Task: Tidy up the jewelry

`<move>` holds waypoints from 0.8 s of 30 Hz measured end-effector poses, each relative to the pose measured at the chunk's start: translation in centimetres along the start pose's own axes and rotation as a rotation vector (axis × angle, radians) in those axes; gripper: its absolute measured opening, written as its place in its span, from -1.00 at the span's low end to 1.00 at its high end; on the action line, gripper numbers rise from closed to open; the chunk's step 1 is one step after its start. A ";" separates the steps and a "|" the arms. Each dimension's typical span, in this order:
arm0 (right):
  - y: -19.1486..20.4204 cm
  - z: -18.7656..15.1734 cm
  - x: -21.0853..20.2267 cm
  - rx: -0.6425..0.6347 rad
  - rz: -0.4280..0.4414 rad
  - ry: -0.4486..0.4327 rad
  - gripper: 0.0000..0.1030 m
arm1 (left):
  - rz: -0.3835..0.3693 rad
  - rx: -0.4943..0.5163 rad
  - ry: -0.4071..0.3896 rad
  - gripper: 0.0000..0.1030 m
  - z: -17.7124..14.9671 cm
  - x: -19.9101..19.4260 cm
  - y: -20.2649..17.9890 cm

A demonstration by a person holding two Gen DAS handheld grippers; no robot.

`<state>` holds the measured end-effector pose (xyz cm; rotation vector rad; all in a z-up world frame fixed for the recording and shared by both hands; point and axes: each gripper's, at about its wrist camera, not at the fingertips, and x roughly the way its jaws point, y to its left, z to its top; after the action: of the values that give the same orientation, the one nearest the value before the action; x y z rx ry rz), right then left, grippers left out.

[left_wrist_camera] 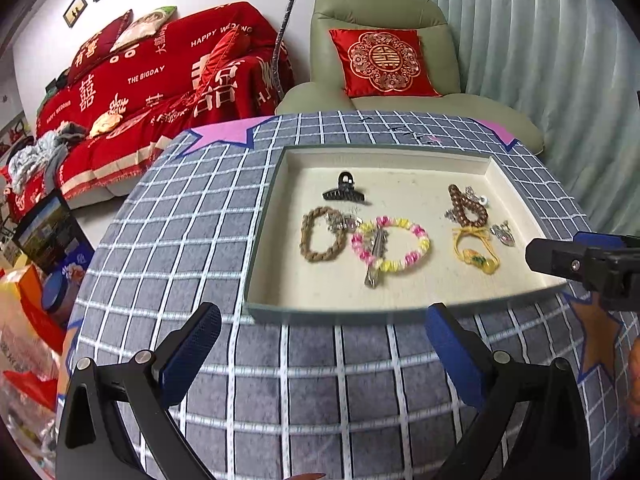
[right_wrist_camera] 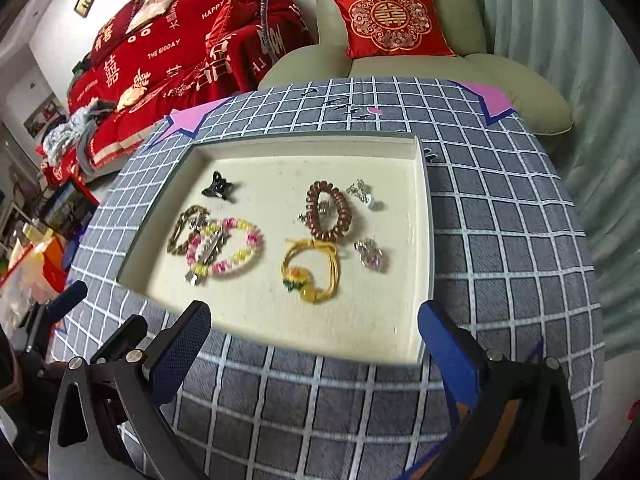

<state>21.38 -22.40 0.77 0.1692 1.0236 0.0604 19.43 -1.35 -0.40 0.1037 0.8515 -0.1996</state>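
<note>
1. A living room: the red throw [left_wrist_camera: 160, 80] on the sofa at left reads "HAPPY WEDDING" and "THE BIGDAY" among large Chinese characters; the green armchair [left_wrist_camera: 384, 12] holds a red cushion [left_wrist_camera: 382, 62] with a gold double-happiness emblem.
2. The tabletop [left_wrist_camera: 180, 240] wears a grey checked cloth with pink star patches at its far corners.
3. A shallow cream tray [left_wrist_camera: 264, 248] lies on it, holding all the jewelry.
4. In the tray, from the left: a braided band [left_wrist_camera: 316, 240], a black claw clip [left_wrist_camera: 344, 192], a pink-and-yellow bracelet [left_wrist_camera: 392, 248] with a metal clip lying across it, a brown coil tie [left_wrist_camera: 466, 206], a yellow tie [left_wrist_camera: 476, 254], and small silver pieces.
5. Left tongs [left_wrist_camera: 320, 344]: spread wide, empty, above the cloth just short of the tray's near edge.
6. Right tongs [right_wrist_camera: 316, 340]: likewise wide apart, empty, at the near rim.
</note>
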 end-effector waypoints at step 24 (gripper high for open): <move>2.3 -9.3 -4.7 -0.056 -0.088 -0.075 0.99 | -0.012 -0.018 0.007 1.00 -6.9 -5.1 0.0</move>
<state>11.01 -19.65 0.42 0.0752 0.9527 0.0028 11.05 0.50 -1.05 0.0826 0.8611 -0.2027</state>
